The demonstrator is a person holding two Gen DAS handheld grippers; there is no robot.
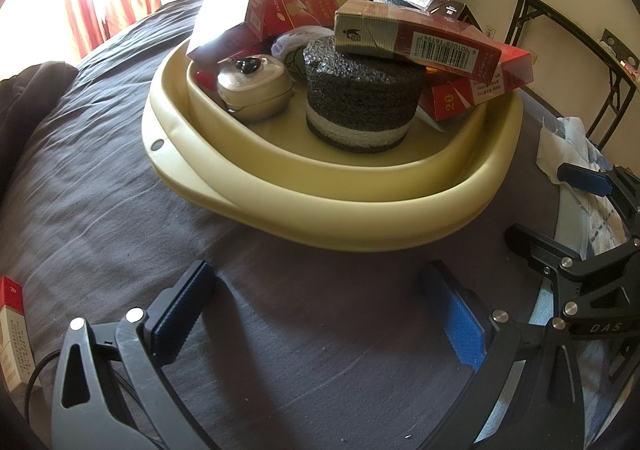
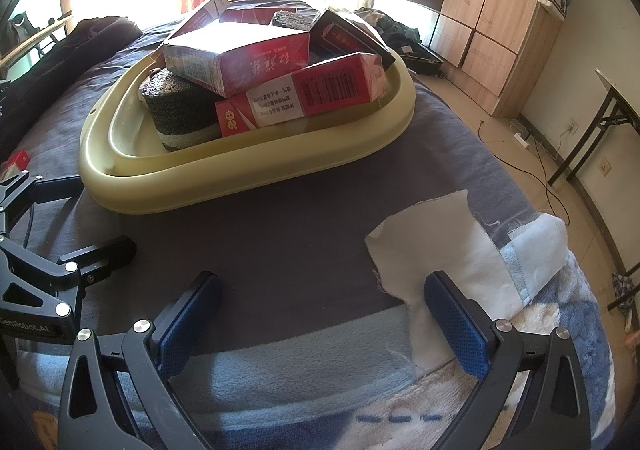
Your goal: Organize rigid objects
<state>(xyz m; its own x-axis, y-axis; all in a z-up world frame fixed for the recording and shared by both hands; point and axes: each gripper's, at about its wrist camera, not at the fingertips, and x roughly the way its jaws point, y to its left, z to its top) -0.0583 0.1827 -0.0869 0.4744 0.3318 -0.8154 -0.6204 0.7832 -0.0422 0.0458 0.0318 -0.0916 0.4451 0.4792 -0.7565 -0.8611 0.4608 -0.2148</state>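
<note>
The yellow tray [image 1: 340, 217] sits on the bed just ahead of both tools, piled with a dark foam cylinder [image 1: 362, 97], a beige case [image 1: 254, 89] and several red cartons [image 2: 296, 97]; one carton [image 1: 420, 37] lies flat on top of the cylinder.

The left tool [image 1: 316, 314] has its blue-padded fingers spread wide, holding nothing, hovering over the grey bedsheet [image 1: 100, 189] short of the tray's near rim. The right tool [image 2: 320, 320] is equally wide apart and empty; its right-hand finger pad [image 2: 456, 326] overlaps a white cloth scrap [image 2: 440, 250] in the view, though whether it touches it I cannot tell.

Only the left wrist view shows the beige case and another red carton [image 1: 12, 334] lying on the sheet far left of that tool. Only the right wrist view shows the blue patterned blanket [image 2: 532, 330] beneath that tool, the wooden wardrobe [image 2: 492, 9] beyond to the right, and cables on the floor. Red curtains [image 1: 100, 1] hang at a bright window beyond the tray.
</note>
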